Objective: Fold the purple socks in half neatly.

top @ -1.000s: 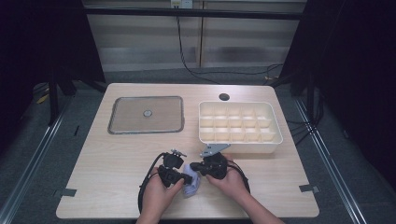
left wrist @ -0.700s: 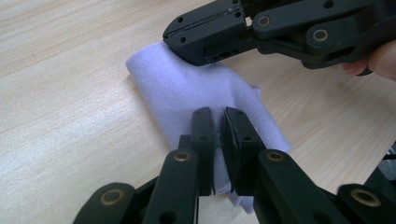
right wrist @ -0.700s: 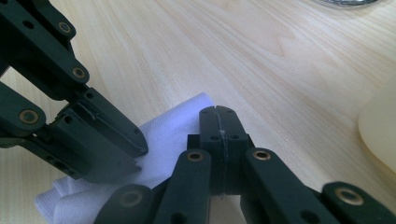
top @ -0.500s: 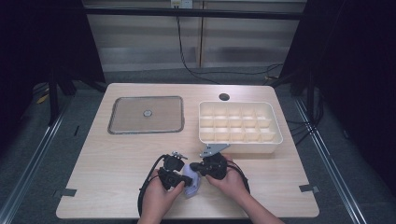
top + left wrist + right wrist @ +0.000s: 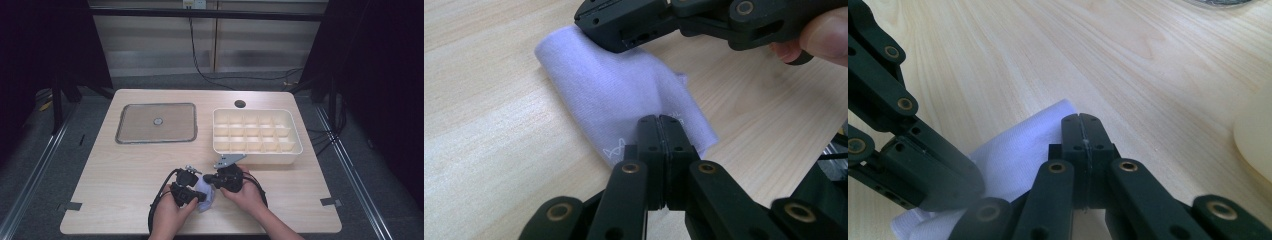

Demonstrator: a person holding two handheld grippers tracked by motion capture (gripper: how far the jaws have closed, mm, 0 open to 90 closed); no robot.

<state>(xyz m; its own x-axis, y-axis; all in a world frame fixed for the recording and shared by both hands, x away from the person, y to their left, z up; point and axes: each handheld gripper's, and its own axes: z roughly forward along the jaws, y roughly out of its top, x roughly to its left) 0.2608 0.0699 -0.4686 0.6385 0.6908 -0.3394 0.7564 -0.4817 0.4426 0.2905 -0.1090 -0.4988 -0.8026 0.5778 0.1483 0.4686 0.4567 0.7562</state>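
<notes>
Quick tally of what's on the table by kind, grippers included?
Lilac cloth: 1
Divided cream tray: 1
Flat metal lid: 1
Grippers, left gripper and right gripper, both clamped on the cloth: 2
Total: 5

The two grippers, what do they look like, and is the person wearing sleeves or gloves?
Both the left gripper and the right gripper are black, with flat link arms joined by brass-coloured rivets and two narrow black jaws. A black cable trails from the left one, and a grey three-cornered plate tops the right one. The forearms show no sleeves, and no gloves are on the hands.
</notes>
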